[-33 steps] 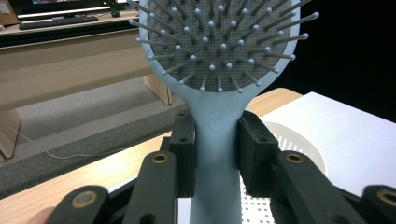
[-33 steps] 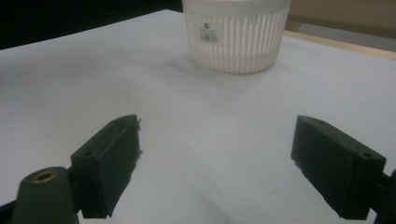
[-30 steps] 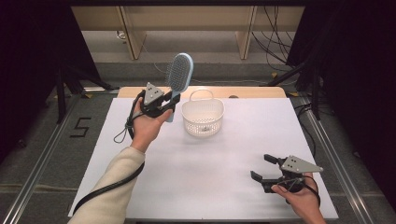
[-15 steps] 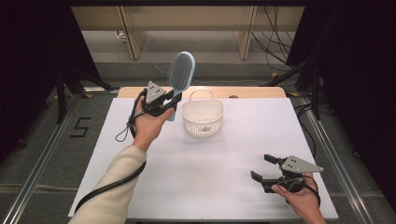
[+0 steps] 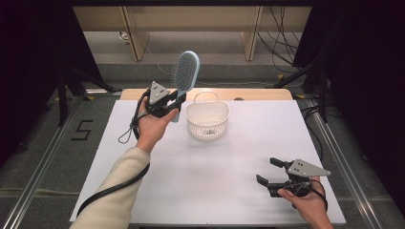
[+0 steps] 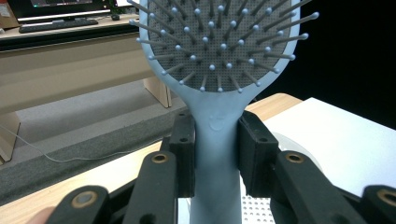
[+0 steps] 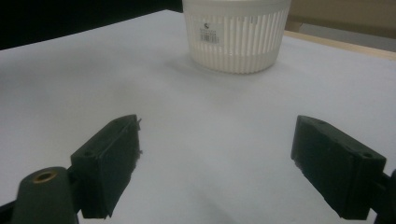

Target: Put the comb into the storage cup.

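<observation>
White plastic made up the one container on your table: a small slatted basket (image 5: 207,120) with a thin loop handle at its far rim, standing at about twelve o'clock from the table's middle, on the white table top (image 5: 224,162). From the high view its floor looked perforated, with a small dark speck on it that I could not identify; otherwise nothing showed inside. In your right gripper view the basket (image 7: 236,35) stood at twelve o'clock, well apart from the jaws, with a small barcode label on its wall.

You held the pale blue hairbrush (image 5: 183,76) in your left gripper (image 5: 173,102), just to the nine o'clock side of the basket and raised above the table. Your left gripper view showed both black pads pressed against the brush (image 6: 219,116) at the neck, where the handle meets the head, so the jaws were clamped on it. The brush stood roughly upright, head up, its grey cushion and ball-tipped bristles facing that camera. The handle ran down between the jaws, and a patch of perforated white plastic showed just below it.

Your right gripper (image 5: 270,172) sat low at about five o'clock on the table, near the front edge. Its jaws were spread wide with nothing but bare table top between them.
</observation>
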The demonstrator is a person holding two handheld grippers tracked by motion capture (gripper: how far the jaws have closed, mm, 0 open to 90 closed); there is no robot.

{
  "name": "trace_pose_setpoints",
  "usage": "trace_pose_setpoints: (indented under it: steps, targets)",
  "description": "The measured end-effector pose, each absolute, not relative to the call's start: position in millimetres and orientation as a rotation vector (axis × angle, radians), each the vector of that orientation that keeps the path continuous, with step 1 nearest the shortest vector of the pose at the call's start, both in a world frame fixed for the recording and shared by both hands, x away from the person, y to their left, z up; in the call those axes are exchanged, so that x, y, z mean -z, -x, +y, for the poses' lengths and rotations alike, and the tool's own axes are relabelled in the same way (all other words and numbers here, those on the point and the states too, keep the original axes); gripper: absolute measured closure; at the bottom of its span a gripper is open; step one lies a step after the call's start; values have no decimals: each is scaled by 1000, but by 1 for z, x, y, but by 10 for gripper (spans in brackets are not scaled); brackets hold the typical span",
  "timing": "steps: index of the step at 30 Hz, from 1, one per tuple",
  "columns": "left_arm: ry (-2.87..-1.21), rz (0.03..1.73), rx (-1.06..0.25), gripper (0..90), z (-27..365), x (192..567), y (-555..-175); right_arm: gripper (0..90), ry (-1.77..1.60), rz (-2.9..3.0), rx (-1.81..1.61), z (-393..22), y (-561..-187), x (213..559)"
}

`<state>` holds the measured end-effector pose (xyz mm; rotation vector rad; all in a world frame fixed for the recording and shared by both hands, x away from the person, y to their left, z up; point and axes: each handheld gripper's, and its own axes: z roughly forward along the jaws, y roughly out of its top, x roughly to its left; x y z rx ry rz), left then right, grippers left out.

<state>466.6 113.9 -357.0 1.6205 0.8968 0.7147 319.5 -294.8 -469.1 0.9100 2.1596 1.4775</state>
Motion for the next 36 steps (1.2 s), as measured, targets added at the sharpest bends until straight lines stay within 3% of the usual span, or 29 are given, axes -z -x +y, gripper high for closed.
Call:
trace_pose_setpoints:
  steps: [36]
  targets:
    - [-1625,897,-720,695,106,355,-472,161,-910,2162,-1474,-295,-319,469]
